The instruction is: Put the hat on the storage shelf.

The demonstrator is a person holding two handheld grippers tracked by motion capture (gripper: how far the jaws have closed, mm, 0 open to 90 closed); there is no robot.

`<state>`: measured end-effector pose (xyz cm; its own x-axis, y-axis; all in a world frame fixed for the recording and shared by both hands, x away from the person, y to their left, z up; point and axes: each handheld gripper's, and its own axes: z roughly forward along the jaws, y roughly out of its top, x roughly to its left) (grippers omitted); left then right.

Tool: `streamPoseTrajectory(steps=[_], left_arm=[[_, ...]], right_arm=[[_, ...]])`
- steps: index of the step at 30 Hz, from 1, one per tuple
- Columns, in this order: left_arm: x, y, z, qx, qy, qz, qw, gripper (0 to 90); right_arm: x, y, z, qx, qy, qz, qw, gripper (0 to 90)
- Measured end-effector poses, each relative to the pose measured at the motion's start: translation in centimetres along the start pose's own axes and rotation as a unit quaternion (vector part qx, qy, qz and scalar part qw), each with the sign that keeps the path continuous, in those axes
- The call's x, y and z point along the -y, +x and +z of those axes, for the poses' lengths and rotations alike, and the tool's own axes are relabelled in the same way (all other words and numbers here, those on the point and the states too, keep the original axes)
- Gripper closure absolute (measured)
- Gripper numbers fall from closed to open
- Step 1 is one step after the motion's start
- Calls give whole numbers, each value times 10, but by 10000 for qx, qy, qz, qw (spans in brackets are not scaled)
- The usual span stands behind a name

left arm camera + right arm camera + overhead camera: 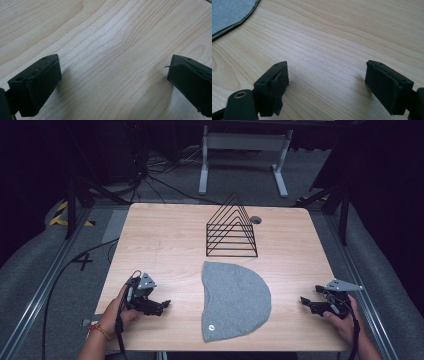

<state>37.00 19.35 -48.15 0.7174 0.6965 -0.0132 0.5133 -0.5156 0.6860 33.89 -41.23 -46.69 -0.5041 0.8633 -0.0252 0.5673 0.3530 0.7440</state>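
Observation:
A grey knit beanie [232, 301] lies flat in the middle of the wooden table [165, 235], its curved edge to the right and a small round tag near its lower end. My left gripper [163, 305] rests low over the table to the left of the beanie, jaws wide apart over bare wood [112, 65]. To the right of the beanie, near the table's edge, my right gripper [305, 303] is also open with nothing between its fingers. A corner of the beanie [229, 12] shows at the upper left of the right gripper view.
A black wire rack [231, 228] with triangular dividers stands behind the beanie. A round cable hole [256, 220] sits beside it near the far edge. Beyond the table are cables and a white stand [244, 150] on the dark floor.

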Motion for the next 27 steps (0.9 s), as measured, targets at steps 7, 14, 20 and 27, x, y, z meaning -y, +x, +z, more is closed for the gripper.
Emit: streamPoseTrajectory(steps=[7, 14, 20, 27], left_arm=[[0, 0, 0, 11, -2, -19, 10000, 0], [1, -2, -5, 163, 55, 160, 9997, 55], [-3, 0, -7, 287, 110, 335, 9990, 158], [-34, -4, -8, 424, -213, 491, 9977, 301]], right_arm=[[-1, 0, 0, -4, 51, -16, 10000, 190], [-3, 1, 0, 34, 117, 1, 9999, 215], [-14, 13, -3, -285, 8, -106, 9995, 410], [-35, 54, -12, -1020, -416, -563, 9923, 547]])
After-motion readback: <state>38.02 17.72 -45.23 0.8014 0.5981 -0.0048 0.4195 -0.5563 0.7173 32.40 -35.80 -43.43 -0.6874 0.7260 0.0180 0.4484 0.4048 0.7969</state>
